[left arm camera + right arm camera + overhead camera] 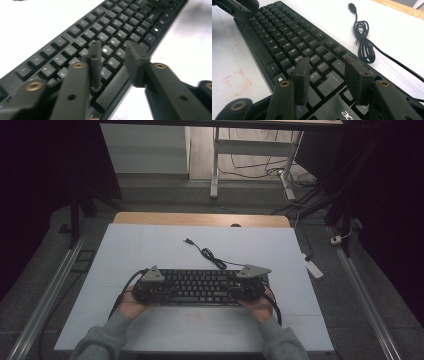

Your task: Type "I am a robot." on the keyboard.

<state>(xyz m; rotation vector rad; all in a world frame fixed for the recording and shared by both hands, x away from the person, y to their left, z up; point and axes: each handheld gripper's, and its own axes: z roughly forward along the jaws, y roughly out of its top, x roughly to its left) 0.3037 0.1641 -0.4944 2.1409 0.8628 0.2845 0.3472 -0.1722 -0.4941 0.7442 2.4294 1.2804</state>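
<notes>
A black keyboard (200, 287) lies across the near middle of the white table top (150, 245). Its black cable (212, 256) runs back in a loose coil and ends in a USB plug (188, 241). My left gripper (150, 287) hovers over the keyboard's left end, and its fingertips (113, 53) stand open just above the keys (120, 22). My right gripper (247, 285) hovers over the right end, also open (329, 72) above the keys (279, 37) near the Enter key. Beyond it lie the coiled cable (363, 42) and the plug (352, 7). Neither holds anything.
A faint red square mark (237, 83) sits on the white surface in front of the keyboard. A wooden strip (200, 218) edges the table's far side. A power strip (314, 268) and loose cables lie on the floor at right, with desk legs (215, 170) behind.
</notes>
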